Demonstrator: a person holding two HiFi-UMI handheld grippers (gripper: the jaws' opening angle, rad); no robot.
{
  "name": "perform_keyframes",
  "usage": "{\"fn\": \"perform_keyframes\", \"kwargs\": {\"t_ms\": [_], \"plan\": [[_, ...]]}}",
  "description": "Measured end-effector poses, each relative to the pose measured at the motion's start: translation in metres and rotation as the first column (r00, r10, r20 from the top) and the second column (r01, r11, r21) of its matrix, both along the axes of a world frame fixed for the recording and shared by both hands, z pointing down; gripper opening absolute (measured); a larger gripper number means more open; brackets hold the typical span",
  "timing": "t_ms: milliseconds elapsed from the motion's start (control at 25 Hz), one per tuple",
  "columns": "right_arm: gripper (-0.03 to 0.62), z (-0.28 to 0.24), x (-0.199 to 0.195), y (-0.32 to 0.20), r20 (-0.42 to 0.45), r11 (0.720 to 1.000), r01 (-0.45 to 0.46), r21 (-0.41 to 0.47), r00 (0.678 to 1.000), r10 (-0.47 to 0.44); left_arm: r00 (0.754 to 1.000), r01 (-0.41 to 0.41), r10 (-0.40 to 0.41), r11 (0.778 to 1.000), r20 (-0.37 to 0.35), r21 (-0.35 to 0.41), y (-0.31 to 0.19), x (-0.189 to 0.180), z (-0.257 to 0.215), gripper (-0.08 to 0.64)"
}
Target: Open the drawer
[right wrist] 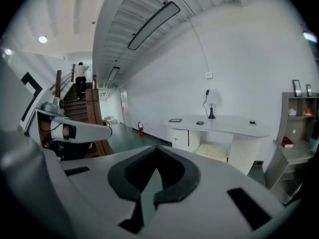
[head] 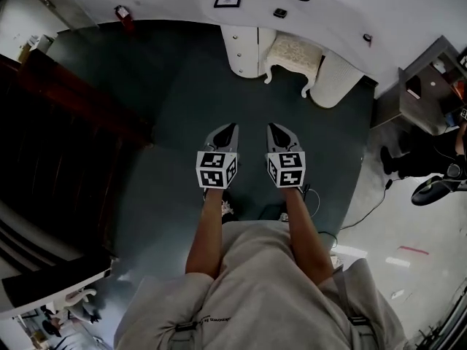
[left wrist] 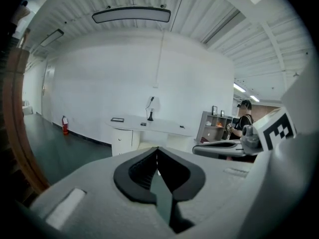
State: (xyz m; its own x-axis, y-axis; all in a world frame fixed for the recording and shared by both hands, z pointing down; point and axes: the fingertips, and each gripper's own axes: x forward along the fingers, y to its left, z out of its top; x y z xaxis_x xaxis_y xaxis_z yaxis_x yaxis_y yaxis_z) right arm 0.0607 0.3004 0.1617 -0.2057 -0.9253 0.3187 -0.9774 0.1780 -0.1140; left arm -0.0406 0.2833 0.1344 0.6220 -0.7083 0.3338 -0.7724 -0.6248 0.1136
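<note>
A white desk (head: 328, 6) stands against the far wall, several steps ahead of me. Under its left end is a white drawer unit (head: 240, 49) (left wrist: 121, 139) (right wrist: 180, 137) with its drawer fronts flush. A white upholstered stool (head: 294, 54) sits beside it under the desk. I hold both grippers side by side at waist height over the dark floor, far from the desk. The left gripper (head: 230, 127) (left wrist: 157, 149) is shut with nothing in it. So is the right gripper (head: 272, 127) (right wrist: 155, 149), its pads meeting at the tip.
A dark wooden staircase (head: 51, 144) runs along the left, with a person climbing it (right wrist: 80, 73). A red fire extinguisher (head: 124, 17) stands by the wall. At the right are a grey shelf unit (head: 430, 79), a seated person (head: 438, 159) and a cable (head: 365, 210) on the floor.
</note>
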Motion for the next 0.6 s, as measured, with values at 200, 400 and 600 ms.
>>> {"fn": "perform_keyframes", "kwargs": {"t_ms": [200, 400, 600], "plan": [[0.015, 0.014, -0.027, -0.019, -0.007, 0.996, -0.062, -0.059, 0.998, 0.062, 0.999, -0.034, 0.032, 0.999, -0.039, -0.043, -0.033, -0.034, 0.015, 0.009], [0.015, 0.029, -0.056, -0.025, 0.017, 0.985, -0.136, -0.106, 0.99, 0.138, 0.997, -0.075, 0.075, 0.995, -0.01, -0.071, -0.045, -0.077, 0.028, 0.009], [0.015, 0.031, -0.089, -0.026, 0.02, 0.978, -0.182, -0.104, 0.983, 0.185, 0.994, -0.104, 0.102, 0.991, -0.032, -0.082, -0.054, -0.117, 0.03, 0.009]]}}
